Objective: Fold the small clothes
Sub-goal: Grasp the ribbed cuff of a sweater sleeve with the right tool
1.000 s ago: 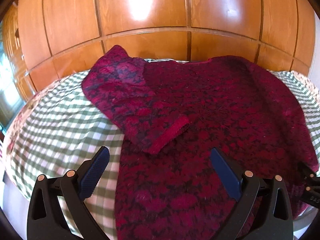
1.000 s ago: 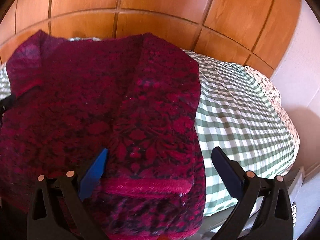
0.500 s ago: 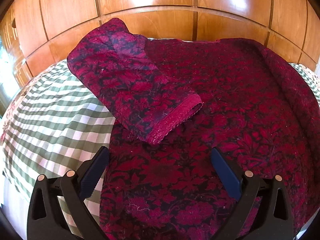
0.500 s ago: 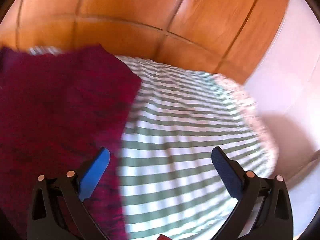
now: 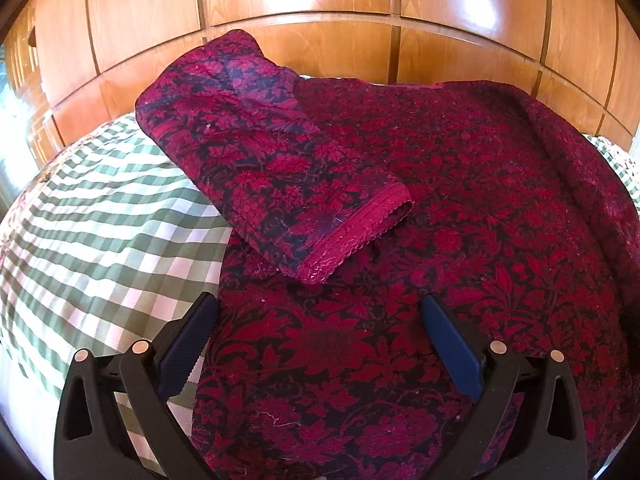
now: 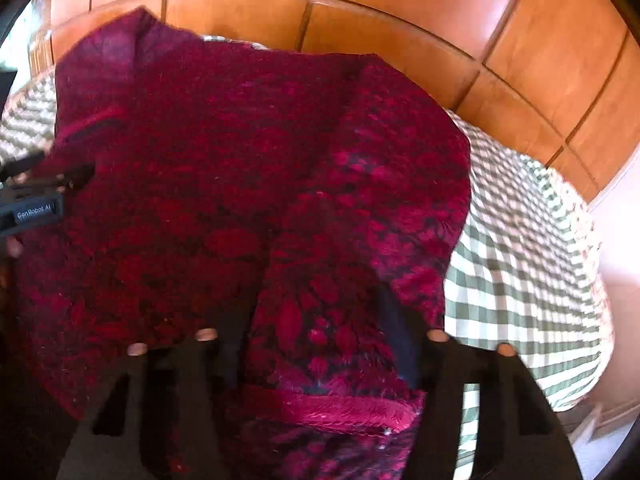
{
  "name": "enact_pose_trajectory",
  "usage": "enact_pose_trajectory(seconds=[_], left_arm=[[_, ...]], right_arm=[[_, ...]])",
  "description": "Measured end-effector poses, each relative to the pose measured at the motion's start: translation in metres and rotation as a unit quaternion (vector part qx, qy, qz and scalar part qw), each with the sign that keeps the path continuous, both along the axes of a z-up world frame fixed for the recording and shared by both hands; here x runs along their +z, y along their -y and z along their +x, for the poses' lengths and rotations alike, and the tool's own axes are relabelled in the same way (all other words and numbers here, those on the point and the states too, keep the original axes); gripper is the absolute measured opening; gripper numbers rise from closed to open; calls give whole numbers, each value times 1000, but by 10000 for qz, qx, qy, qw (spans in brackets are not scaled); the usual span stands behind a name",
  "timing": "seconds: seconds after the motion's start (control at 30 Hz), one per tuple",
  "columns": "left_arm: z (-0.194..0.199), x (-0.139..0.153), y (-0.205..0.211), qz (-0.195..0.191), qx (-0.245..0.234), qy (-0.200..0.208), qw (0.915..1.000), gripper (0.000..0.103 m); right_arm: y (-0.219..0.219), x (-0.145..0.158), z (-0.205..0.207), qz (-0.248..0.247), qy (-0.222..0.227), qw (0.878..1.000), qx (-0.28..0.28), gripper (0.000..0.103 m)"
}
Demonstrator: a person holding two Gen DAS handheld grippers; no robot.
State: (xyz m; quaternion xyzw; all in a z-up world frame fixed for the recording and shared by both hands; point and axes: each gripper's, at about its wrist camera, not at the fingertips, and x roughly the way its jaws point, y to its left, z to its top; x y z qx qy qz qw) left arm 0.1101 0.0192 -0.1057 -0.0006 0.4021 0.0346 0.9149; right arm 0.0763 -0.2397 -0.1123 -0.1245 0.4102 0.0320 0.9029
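A dark red floral knit top (image 5: 420,208) lies flat on a green-and-white checked cloth (image 5: 100,232). Its left sleeve (image 5: 280,168) is folded inward across the body, cuff pointing toward me. My left gripper (image 5: 320,344) is open and empty, low over the top's lower left part. In the right wrist view the top (image 6: 224,184) fills the left and middle, with its right sleeve (image 6: 360,240) folded inward. My right gripper (image 6: 316,352) is open over that sleeve's cuff end; the view is blurred. The left gripper's body (image 6: 32,204) shows at the left edge.
Wooden panelling (image 5: 320,8) stands right behind the surface. Bare checked cloth lies left of the top and, in the right wrist view, to its right (image 6: 528,248). A pale wall (image 6: 616,232) is at the far right.
The left gripper moved closer and lower over the top. The right gripper swung out to the right over bare cloth, then back over the folded right sleeve. Both stayed open.
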Motion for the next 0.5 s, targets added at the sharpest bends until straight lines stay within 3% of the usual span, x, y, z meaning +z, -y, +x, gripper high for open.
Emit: enact_pose_trajectory(seconds=[0.07, 0.17, 0.3, 0.5], left_arm=[[-1, 0, -1, -16, 22, -11, 10000, 100], [-1, -1, -2, -51, 65, -102, 9999, 100], [0, -5, -15, -593, 165, -266, 9977, 100], [-5, -5, -12, -534, 146, -206, 9983, 100]], right_arm=[[16, 12, -1, 269, 39, 9996, -45, 22], [39, 29, 4, 379, 199, 9988, -222, 17], [69, 49, 9, 270, 661, 9949, -712, 16], [137, 73, 40, -14, 1192, 9785, -1681, 16]])
